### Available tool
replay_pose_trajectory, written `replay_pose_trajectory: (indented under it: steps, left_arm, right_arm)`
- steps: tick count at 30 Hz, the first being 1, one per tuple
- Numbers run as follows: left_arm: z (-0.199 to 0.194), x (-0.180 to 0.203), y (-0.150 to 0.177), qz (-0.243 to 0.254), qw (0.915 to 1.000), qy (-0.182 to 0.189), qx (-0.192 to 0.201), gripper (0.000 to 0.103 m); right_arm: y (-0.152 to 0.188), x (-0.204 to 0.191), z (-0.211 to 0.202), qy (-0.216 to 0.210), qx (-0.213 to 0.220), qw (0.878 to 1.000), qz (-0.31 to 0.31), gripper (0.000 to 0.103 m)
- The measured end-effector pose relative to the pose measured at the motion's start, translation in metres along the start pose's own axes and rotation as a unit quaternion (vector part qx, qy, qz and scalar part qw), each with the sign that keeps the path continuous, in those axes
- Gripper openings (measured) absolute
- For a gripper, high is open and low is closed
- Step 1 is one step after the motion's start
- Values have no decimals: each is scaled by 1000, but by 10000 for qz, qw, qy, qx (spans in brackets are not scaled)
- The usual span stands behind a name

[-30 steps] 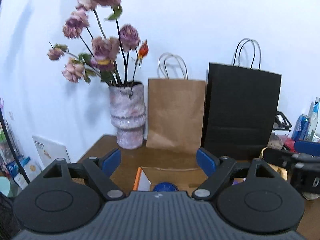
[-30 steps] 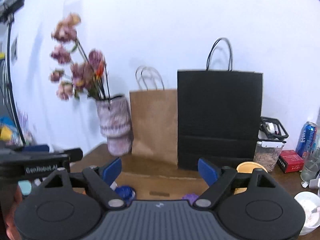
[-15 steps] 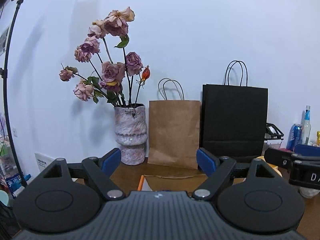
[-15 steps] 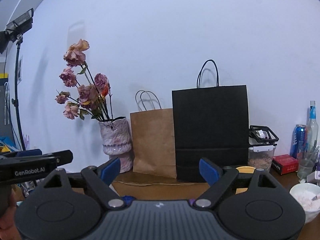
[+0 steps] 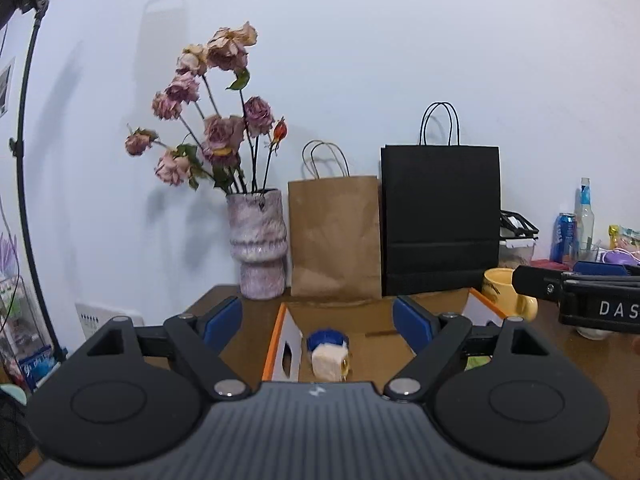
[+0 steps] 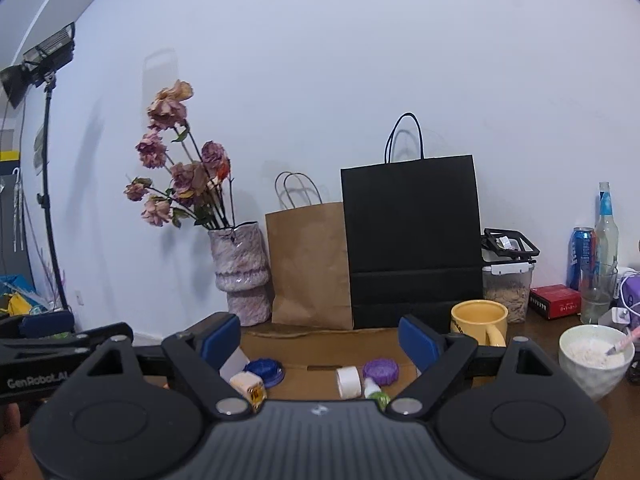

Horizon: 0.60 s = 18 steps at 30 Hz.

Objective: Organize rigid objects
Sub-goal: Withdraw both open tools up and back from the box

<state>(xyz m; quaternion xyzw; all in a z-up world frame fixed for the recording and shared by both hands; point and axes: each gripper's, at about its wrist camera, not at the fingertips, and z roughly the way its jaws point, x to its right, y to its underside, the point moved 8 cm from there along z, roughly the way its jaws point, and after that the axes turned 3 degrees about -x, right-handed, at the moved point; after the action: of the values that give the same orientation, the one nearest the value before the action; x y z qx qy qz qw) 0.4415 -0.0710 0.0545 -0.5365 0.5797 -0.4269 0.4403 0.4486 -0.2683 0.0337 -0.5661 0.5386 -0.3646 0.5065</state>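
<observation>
Plainly both claws stand spread and empty, level with the brown wooden table and short of the open cardboard box with orange-edged flaps that holds the small rigid pieces. Seen from the left gripper, a blue round lid sits straight ahead at twelve o'clock, with a cream-white cube-shaped plug just in front of it and touching or nearly so; both lie inside the box, between the blue pads but lower and farther off, so nothing is pinched. Seen from the right gripper, the same lid and plug fall toward ten o'clock, while a white roll of tape, a purple ridged lid and a small white bottle with a green base cluster near one o'clock, close under its jaws. By my reading the left hand is the nearer one for the plug and blue lid, the right for the purple lid group. The bottle's long axis appears to run toward the camera, though its lower end is hidden by the gripper body. A yellow ceramic mug stands outside the box at two o'clock.
</observation>
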Motion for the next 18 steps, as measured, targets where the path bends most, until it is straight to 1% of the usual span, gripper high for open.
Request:
replay_pose_trajectory:
  steps: [4,5,7,12,15,18]
  left_arm:
    - [-22,1,8,-29,10000,51,-3,85]
    - [-29,0,10,-55,10000,63,-27,85]
    - [-39,-2,12,-98,9999,77,-42,85]
    - [-72,-5,23,-175,9998,123,-52,86]
    - [-93,-9,31,-261,9995,176,-45,88]
    - [-113,-12,41,-243,9996,173,-6,88]
  right_arm:
    - [8,-2,-22,38,69,9999,-80,86]
    - [9,-2,-29,43,110,9999,-57,86]
    - [12,-3,-42,-13,133,9999,48,90]
    - [23,-7,-76,-6,176,9998,75,90]
    - [30,-11,-97,4,148,9999,60,90]
    - [40,-16,-119,42,132,9999,-2,91]
